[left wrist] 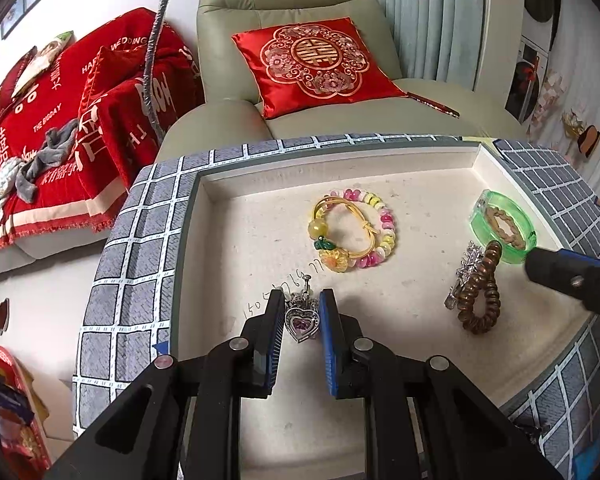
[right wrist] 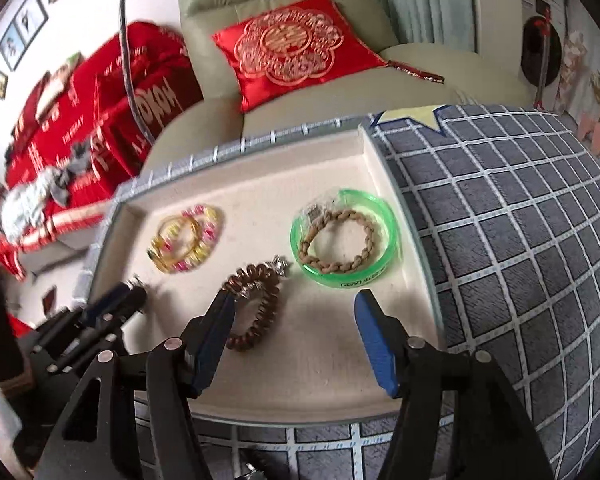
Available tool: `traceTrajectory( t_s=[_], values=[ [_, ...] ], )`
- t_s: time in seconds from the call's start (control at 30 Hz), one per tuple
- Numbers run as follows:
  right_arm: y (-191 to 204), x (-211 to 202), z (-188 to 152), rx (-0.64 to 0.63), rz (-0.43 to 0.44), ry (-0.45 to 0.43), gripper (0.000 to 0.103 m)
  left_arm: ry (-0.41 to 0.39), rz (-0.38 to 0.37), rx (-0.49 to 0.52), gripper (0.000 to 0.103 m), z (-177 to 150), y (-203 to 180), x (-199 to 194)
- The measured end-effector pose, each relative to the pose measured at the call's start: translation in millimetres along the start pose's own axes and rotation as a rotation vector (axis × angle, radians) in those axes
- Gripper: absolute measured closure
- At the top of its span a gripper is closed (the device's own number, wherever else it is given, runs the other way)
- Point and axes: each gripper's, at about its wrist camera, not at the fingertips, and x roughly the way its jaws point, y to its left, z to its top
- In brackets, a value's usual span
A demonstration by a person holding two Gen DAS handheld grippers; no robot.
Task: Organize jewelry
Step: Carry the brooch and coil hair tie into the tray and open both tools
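Cream tray: left gripper straddles heart pendant near front rim.

A silver heart pendant with a purple stone lies flat between the left fingers. Beyond them lie a gold bangle overlapping a pink-and-yellow bead bracelet. A brown coil bracelet touches the right gripper's left finger; a green bangle ringing a braided bracelet lies beyond the right fingertips.
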Motion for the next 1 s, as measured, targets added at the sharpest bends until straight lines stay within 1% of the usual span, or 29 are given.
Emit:
traceTrajectory(
  t_s=[0.17, 0.57, 0.6, 0.63, 0.67, 0.73, 0.83, 1.0],
  values=[
    [-4, -19, -6, 0.018, 0.005, -0.023, 0.037, -0.022, -0.003, -0.014, 0.070, 3, 2, -6],
    [-9, -34, -15, 0.028, 0.012, -0.031, 0.037, -0.047, 0.000, -0.021, 0.069, 9, 3, -15],
    [-8, -35, -16, 0.028, 0.012, -0.032, 0.037, -0.048, 0.000, -0.023, 0.061, 9, 4, -16],
    [-8, -36, -17, 0.028, 0.011, -0.033, 0.037, -0.049, 0.004, -0.027, 0.021, 9, 5, -17],
    [-8, -36, -17, 0.029, 0.010, -0.033, 0.037, -0.062, 0.013, -0.037, 0.000, 9, 6, -20],
    [-8, -36, -17, 0.029, 0.013, -0.033, 0.037, -0.116, 0.028, -0.052, 0.000, 8, 7, -28],
    [-7, -36, -18, 0.027, 0.010, -0.032, 0.037, -0.105, 0.023, -0.034, 0.000, 10, 4, -28],
    [-7, -38, -18, 0.025, 0.015, -0.033, 0.037, -0.102, 0.018, -0.042, 0.000, 10, 6, -28]
  ],
)
